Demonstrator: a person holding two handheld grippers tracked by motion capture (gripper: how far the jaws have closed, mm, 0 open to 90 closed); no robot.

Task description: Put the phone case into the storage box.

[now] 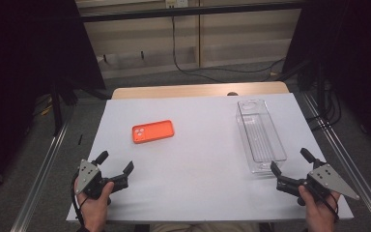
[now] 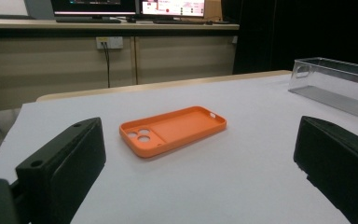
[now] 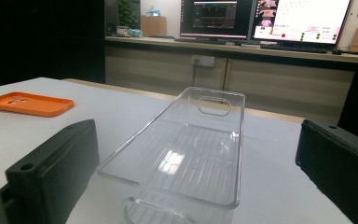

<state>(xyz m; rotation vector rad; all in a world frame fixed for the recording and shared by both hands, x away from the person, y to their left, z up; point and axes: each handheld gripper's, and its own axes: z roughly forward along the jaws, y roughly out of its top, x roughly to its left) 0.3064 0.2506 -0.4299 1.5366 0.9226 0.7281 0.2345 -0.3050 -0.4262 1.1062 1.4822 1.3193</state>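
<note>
1. While both hands rest at the near edge of the white table (image 1: 198, 159), the left claw (image 1: 117, 164) gapes wide, holding nothing.
2. Ahead of it lies the orange rubbery phone case (image 1: 153, 131), hollow side up, well apart.
3. Right claw (image 1: 290, 164) stands wide just beside the clear oblong plastic tray (image 1: 261, 135).

Phone case (image 1: 153, 131): plain orange. Bin (image 1: 260, 136): clear, ribbed floor. Counter (image 1: 198, 159): white sheet over a light wood edge. My left claw (image 1: 117, 166) and right claw (image 1: 290, 163): black, grey plates.
</note>
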